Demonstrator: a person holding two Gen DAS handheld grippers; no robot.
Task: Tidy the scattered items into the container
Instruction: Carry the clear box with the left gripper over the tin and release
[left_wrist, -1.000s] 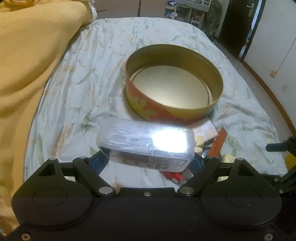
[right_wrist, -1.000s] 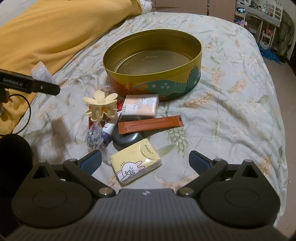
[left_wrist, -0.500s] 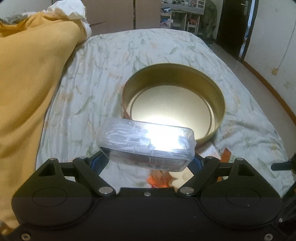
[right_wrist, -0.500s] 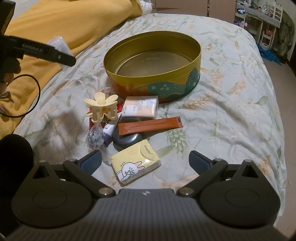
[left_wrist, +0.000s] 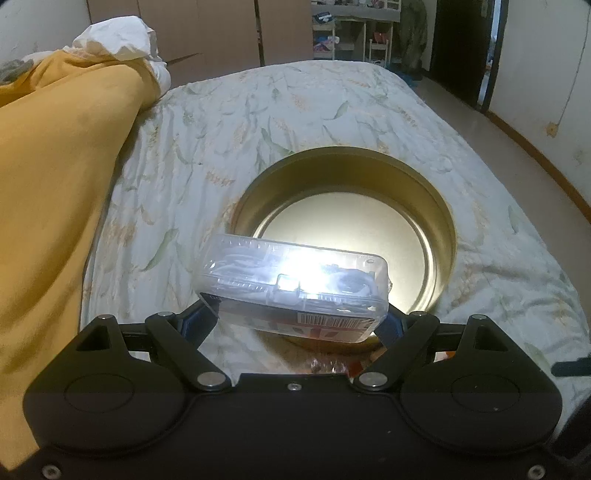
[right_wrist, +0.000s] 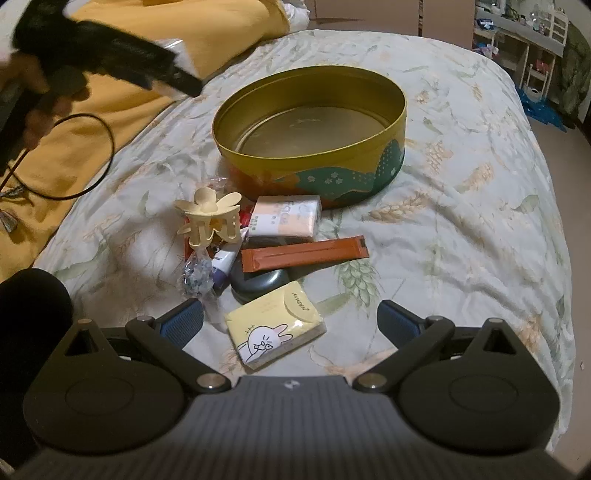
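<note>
Clear plastic box (left_wrist: 295, 286) clamped between left jaws, seemingly above tin (left_wrist: 436, 206).

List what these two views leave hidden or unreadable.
- Clear plastic box contents: left wrist view, washed out by glare.
- Left gripper: right wrist view, motion-blurred, its load hidden.
- Dark round item: right wrist view, partly covered by the orange sachet and yellow tissue pack.

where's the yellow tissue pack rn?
Right wrist view: the yellow tissue pack lies on the bedspread between the open fingers of the right gripper, just in front of the dark round case.
</note>
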